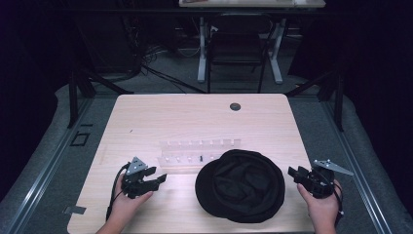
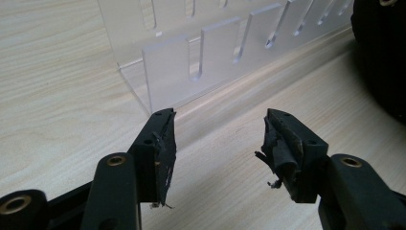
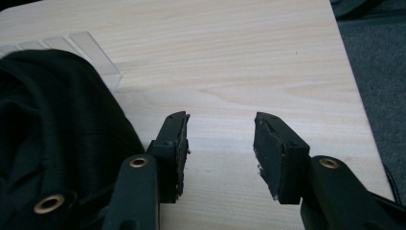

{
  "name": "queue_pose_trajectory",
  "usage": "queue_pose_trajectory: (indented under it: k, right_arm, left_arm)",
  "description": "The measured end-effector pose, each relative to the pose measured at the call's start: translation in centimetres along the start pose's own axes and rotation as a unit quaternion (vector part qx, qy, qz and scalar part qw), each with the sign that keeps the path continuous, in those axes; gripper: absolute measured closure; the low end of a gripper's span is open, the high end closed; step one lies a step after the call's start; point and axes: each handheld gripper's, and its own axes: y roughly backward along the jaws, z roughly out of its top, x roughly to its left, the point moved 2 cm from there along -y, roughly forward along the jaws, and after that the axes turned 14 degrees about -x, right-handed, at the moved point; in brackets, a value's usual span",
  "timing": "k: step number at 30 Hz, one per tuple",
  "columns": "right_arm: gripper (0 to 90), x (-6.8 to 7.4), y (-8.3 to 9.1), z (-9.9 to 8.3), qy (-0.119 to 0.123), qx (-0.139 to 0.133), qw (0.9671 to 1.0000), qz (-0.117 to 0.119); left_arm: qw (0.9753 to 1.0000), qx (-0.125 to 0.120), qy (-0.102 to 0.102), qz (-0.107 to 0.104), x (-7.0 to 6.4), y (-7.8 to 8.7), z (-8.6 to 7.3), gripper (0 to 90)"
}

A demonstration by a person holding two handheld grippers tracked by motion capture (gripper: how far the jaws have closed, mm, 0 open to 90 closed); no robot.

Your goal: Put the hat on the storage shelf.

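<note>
Both grippers sit wide and empty: left gripper (image 1: 157, 178) near-left, right gripper (image 1: 293, 172) near-right, black cap (image 1: 241, 192) between them on the table (image 1: 195, 117). Risk, I'd say: soft fabric slipping, or the cap's far edge nudging the clear slotted rack (image 1: 195, 148).

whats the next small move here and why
Probably ease the right tongs left toward the black cap's rim. Both tongs are open and hold nothing, the cap lies flat between them, and the right pair sits just beside its edge; the left tongs face the clear rack.
</note>
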Motion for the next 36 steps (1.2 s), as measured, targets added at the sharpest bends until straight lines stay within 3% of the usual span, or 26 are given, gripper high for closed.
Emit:
queue_pose_trajectory:
  k: [3,6,11,14,18,25,26,29,30,33,34,36]
  right_arm:
    - [53.9,0.4,0.4,0.4,-0.006,-0.012,0.9999,0.007]
    - [53.8,1.2,1.4,1.5,-0.008,-0.009,0.9993,0.034]
    - [53.8,2.0,2.2,2.0,-0.004,-0.007,0.9987,0.050]
    - [58.3,2.6,2.3,2.1,-0.016,0.012,0.9974,0.069]
    - [61.9,2.9,2.0,1.8,-0.022,0.035,0.9963,0.076]
    - [62.4,3.2,1.0,0.8,-0.017,0.076,0.9936,0.081]
    - [63.5,3.3,0.7,0.6,-0.013,0.090,0.9930,0.075]
    - [63.3,3.3,0.5,0.7,-0.013,0.100,0.9925,0.070]
    - [62.0,3.1,0.2,1.0,-0.022,0.114,0.9905,0.074]
    - [63.0,3.0,-0.1,1.2,-0.026,0.125,0.9890,0.074]
    - [75.7,2.9,-0.4,1.3,-0.031,0.141,0.9854,0.091]
    - [80.2,2.9,-0.5,1.3,-0.035,0.149,0.9837,0.094]
  left_arm:
    - [1.0000,-0.005,0.003,0.000,0.1,0.0,0.0,44.4]
    - [1.0000,-0.005,0.005,0.001,0.1,0.1,0.1,43.9]
    - [1.0000,-0.006,0.004,0.000,0.1,0.1,0.1,43.9]
    - [0.9999,-0.011,0.002,0.000,0.1,0.1,0.1,43.9]
    - [1.0000,-0.005,0.003,0.000,0.1,0.1,0.1,43.9]
    - [1.0000,-0.002,-0.001,0.002,0.0,0.0,0.0,43.9]
    - [1.0000,-0.004,-0.002,0.004,0.0,0.0,0.0,43.9]
    - [1.0000,-0.002,-0.002,0.003,0.0,0.0,0.0,43.9]
    - [1.0000,0.000,-0.001,0.000,0.0,0.0,0.0,43.9]
    - [1.0000,0.002,-0.003,-0.001,-0.1,0.0,-0.1,43.9]
    - [1.0000,0.004,-0.007,-0.001,-0.1,0.0,-0.1,43.9]
    - [1.0000,-0.001,-0.005,0.000,-0.2,-0.1,-0.1,43.9]
